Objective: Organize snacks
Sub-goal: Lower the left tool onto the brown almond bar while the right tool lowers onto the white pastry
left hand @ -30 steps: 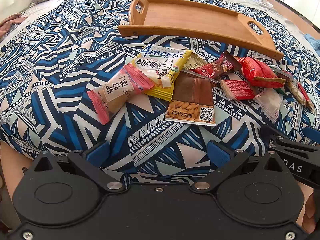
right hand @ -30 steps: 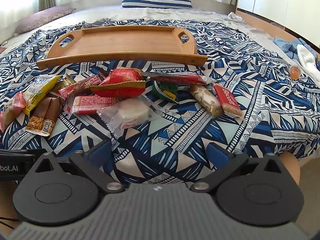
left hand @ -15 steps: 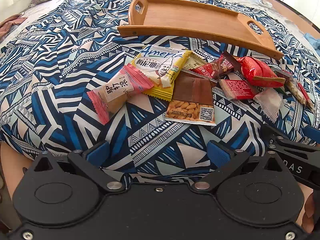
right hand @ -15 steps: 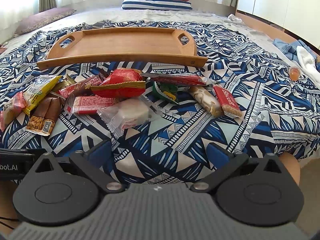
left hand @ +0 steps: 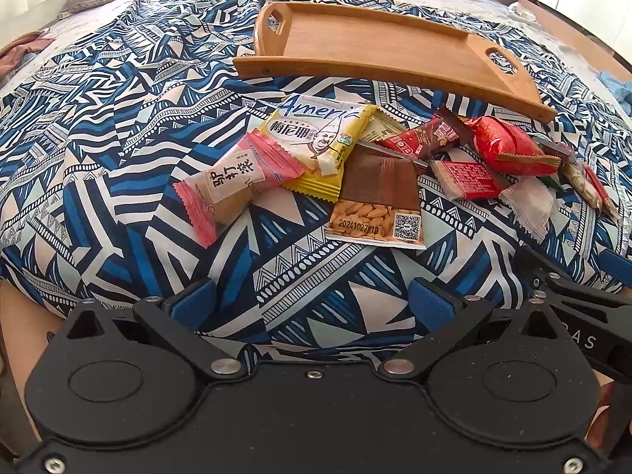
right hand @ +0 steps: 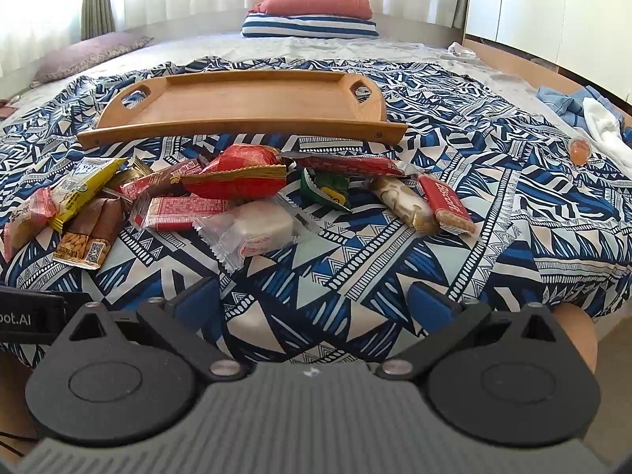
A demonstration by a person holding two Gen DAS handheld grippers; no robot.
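Observation:
Several snack packets lie in a loose row on a blue patterned bedspread (left hand: 118,126). In the left wrist view: a pink packet (left hand: 237,181), a yellow packet (left hand: 320,146), a brown almond packet (left hand: 379,197), a puffy red packet (left hand: 509,146). In the right wrist view: a clear packet with a white cake (right hand: 252,229), a green packet (right hand: 328,189), a red biscuit bar (right hand: 446,205). An empty wooden tray (left hand: 355,39) (right hand: 245,98) lies behind them. My left gripper (left hand: 312,304) and right gripper (right hand: 312,304) are open and empty, near the bed's front edge.
Striped and red pillows (right hand: 312,15) lie at the head of the bed. A small orange bottle (right hand: 578,150) and crumpled blue and white cloth (right hand: 592,114) lie at the right. A brown pillow (right hand: 91,55) is at the back left. The right gripper's body (left hand: 584,316) shows beside the left one.
Both grippers have tilted up slightly, so the tray and the head of the bed sit lower in view. The snacks have not moved.

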